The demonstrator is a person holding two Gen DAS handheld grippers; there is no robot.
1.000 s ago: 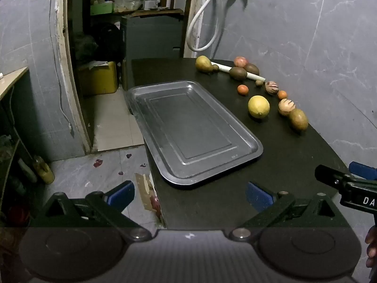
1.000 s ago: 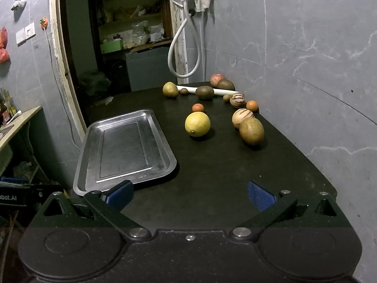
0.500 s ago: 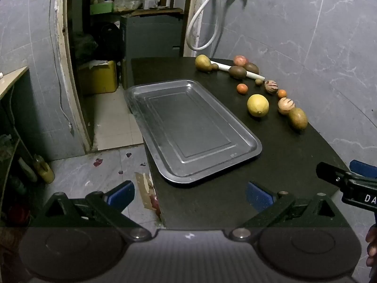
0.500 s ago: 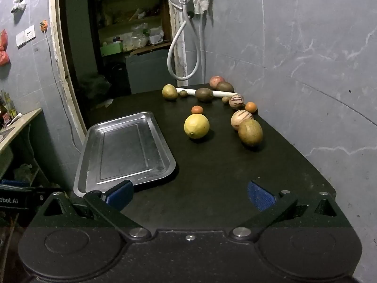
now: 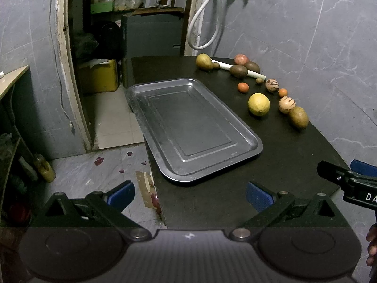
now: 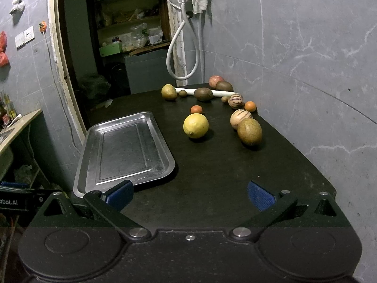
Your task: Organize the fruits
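An empty metal tray (image 5: 193, 127) (image 6: 124, 151) lies on the left of a black table (image 5: 282, 165) (image 6: 223, 165). Several fruits lie along the right and far side: a yellow lemon (image 5: 258, 104) (image 6: 195, 125), a brown mango (image 5: 298, 117) (image 6: 249, 131), striped melons (image 5: 286, 104) (image 6: 240, 118), small oranges (image 5: 243, 87) (image 6: 196, 109), a pear (image 5: 204, 61) (image 6: 169, 92). My left gripper (image 5: 188, 194) is open and empty above the table's near left edge. My right gripper (image 6: 189, 194) is open and empty over the near table.
A white stick (image 6: 212, 92) lies among the far fruits. A marble wall (image 6: 306, 59) borders the table's right side. A white hose (image 6: 181, 54) hangs at the back. The floor (image 5: 94, 165) drops off left of the table, with a yellow crate (image 5: 99, 75).
Both views have shifted very slightly; the fruits and tray have not moved. Both grippers stay open and empty.
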